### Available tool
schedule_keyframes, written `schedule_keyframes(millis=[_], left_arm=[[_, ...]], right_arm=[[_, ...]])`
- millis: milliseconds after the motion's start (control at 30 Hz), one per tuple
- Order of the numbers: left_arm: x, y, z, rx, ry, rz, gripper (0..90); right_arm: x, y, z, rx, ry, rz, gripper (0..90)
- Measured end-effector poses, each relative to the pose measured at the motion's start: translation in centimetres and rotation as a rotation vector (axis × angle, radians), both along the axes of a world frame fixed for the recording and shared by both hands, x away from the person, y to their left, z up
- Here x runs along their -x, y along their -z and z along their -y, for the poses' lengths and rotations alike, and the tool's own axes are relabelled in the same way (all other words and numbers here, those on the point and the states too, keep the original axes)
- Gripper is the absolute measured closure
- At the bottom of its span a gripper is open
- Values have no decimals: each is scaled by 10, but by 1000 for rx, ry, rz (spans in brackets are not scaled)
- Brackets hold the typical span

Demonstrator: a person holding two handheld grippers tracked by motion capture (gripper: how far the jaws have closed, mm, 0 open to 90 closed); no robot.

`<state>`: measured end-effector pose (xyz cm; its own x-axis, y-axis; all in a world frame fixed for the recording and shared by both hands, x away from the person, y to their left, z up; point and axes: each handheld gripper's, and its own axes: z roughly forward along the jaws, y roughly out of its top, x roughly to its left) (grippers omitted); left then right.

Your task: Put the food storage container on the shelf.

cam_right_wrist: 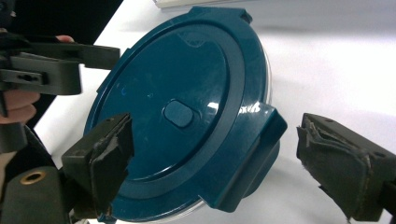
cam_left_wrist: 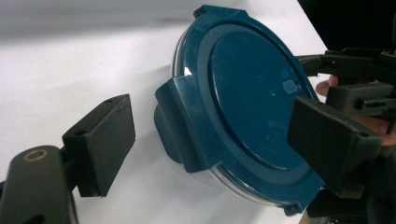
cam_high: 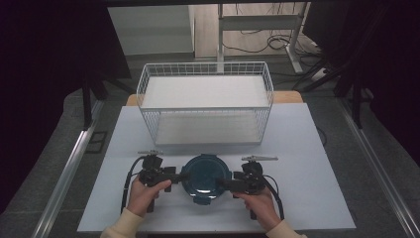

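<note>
Both your left claw (cam_high: 179, 177) and right claw (cam_high: 224, 184) gape wide, gripping nothing; closing unevenly would probably skid the round blue container (cam_high: 205, 177) across the worktop (cam_high: 307, 198).

The container lid (cam_left_wrist: 252, 107) between my claws is smooth, glossy dark-blue plastic that catches the light, with a clear plastic bowl rim beneath it. My left gripper (cam_left_wrist: 210, 140) and right gripper (cam_right_wrist: 215, 163) carry matt black plastic jaws; the right's pads (cam_right_wrist: 112, 154) look rough, frayed rubber. At twelve o'clock stands a white-coated wire basket (cam_high: 205, 101) on the matt white table (cam_high: 307, 198).
</note>
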<state>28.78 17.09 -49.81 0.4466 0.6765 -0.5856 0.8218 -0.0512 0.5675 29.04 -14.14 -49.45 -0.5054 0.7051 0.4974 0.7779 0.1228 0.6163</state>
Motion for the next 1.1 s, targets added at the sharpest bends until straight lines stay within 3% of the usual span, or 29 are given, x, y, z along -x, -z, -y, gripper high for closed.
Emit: schedule_keyframes(millis=[200,267,533,700,767,967,1100], left_arm=[[-4,6,8,30,14,-30,155],[-5,9,13,13,24,-43,158],[-8,17,19,22,49,-89,162],[-8,18,20,34,38,-99,163],[-7,21,17,82,3,-128,188],[-6,20,15,100,-22,-156,230],[-1,18,12,127,-42,-143,294]], right_arm=[[-1,7,-2,-27,19,-46,110],[-2,10,-5,-50,21,-69,114],[-3,16,-8,-90,33,-113,124],[-3,19,-10,-105,46,-131,169],[-3,19,-9,-110,67,-132,188],[-2,19,-4,-143,97,-142,260],[-1,19,1,-170,103,-148,296]])
